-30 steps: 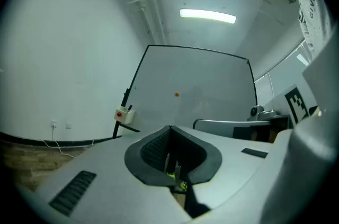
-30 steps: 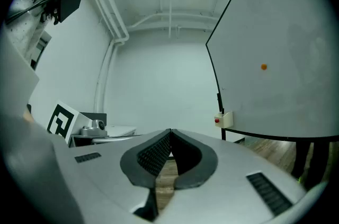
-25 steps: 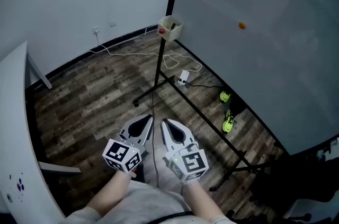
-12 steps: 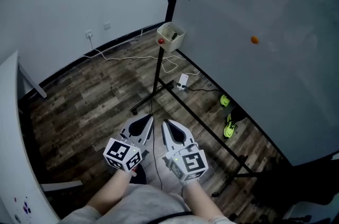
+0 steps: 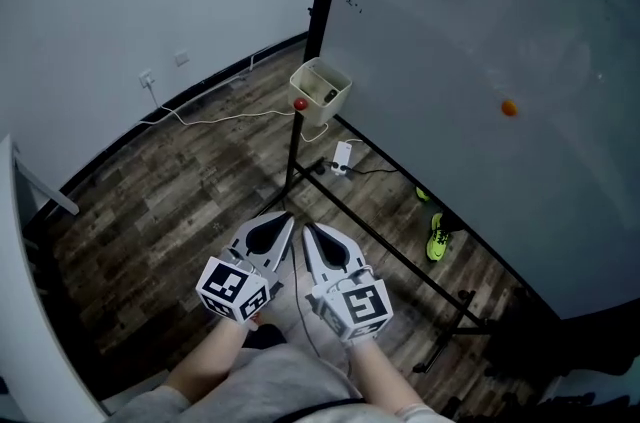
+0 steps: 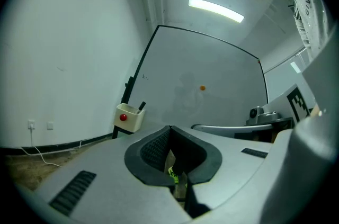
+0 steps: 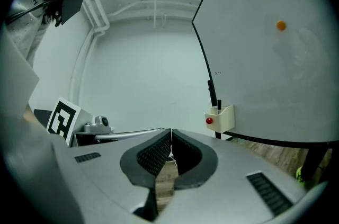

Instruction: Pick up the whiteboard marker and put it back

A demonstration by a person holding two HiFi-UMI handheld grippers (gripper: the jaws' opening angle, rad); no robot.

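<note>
A cream holder box (image 5: 321, 91) with a red dot hangs on the whiteboard stand's pole. A dark whiteboard marker (image 6: 141, 106) stands in it, its tip above the rim; the right gripper view shows this marker (image 7: 219, 105) too. The whiteboard (image 5: 480, 41) fills the right side. Low in the head view, my left gripper (image 5: 287, 218) and right gripper (image 5: 308, 230) are held side by side over the floor, well short of the box. Both are shut with nothing between their jaws. The left gripper (image 6: 169, 128) and right gripper (image 7: 170, 132) each point toward the box.
An orange magnet (image 5: 509, 108) sticks on the board. The stand's black legs (image 5: 380, 246) cross the wooden floor. A power strip (image 5: 343, 154) with a white cable and green shoes (image 5: 436, 237) lie by them. A white table edge (image 5: 14, 301) runs along the left.
The view has shifted: the holder box, board and magnet now sit lower and further right in the frame, and less of the white table shows. Both grippers stay shut, side by side.
</note>
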